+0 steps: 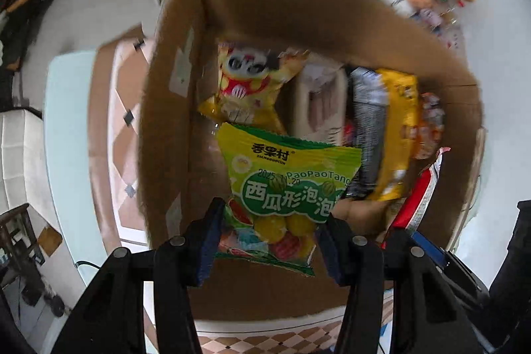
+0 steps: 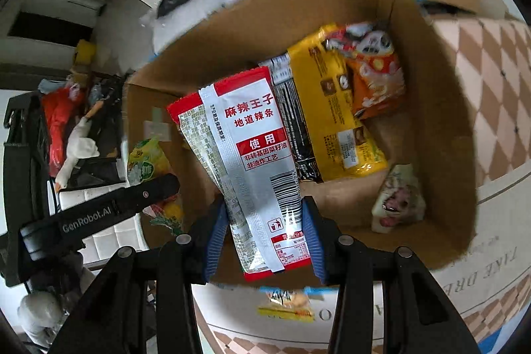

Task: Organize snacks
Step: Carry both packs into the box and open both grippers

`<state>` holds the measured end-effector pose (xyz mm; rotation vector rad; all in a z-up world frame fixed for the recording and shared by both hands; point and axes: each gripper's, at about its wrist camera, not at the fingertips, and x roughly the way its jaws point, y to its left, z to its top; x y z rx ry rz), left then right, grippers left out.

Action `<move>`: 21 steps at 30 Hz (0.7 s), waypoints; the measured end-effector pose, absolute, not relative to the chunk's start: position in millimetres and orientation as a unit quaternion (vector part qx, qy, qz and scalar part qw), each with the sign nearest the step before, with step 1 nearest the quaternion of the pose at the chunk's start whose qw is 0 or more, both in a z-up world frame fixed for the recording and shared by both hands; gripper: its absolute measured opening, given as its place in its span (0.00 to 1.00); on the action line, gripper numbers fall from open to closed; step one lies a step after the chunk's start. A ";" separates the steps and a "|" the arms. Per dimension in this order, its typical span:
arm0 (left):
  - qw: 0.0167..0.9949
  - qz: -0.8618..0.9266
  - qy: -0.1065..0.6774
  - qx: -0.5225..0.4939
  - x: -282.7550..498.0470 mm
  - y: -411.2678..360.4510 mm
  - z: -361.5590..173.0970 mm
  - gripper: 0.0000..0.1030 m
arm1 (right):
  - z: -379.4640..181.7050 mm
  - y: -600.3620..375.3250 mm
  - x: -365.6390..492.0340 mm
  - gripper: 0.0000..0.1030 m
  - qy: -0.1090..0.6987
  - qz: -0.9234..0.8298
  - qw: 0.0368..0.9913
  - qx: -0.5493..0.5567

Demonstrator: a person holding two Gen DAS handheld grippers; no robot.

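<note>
Left hand-held gripper [image 1: 270, 238] pinching green candy bag [image 1: 285, 188]; right hand-held gripper [image 2: 265, 238] pinching red-white snack pack [image 2: 245, 161]. Release over bare box [image 1: 205, 22] floor at 6 o'clock, clear of walls.

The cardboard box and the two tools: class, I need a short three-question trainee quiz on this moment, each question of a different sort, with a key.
1. True or false: the left tool is shut on the green bubble-gum packet.
2. Multiple choice: the right tool holds A) a yellow packet, B) the red-and-silver spicy strip packet, C) nothing.
3. Fill in: both held packets hang over the open ______, which already contains several snacks, among them a long yellow packet.

Key: 1 true; 2 B; 3 cardboard box.
</note>
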<state>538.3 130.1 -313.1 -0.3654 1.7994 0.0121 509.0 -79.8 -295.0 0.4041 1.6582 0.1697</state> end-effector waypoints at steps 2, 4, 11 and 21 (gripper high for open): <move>0.596 0.008 0.789 -0.150 535.7 128.8 -327.4 0.49 | -313.3 -75.7 509.9 0.45 0.742 0.070 0.642 0.181; 0.591 0.010 0.795 -0.139 532.1 126.5 -336.5 0.49 | -329.1 -75.5 509.7 0.45 0.748 0.067 0.635 0.182; 0.580 -0.008 0.808 -0.106 524.4 104.0 -341.0 0.50 | -359.7 -67.3 506.5 0.49 0.769 0.066 0.613 0.170; 0.604 -0.017 0.791 -0.095 513.8 87.5 -317.9 0.85 | -339.2 -55.8 503.4 0.92 0.771 0.071 0.628 0.079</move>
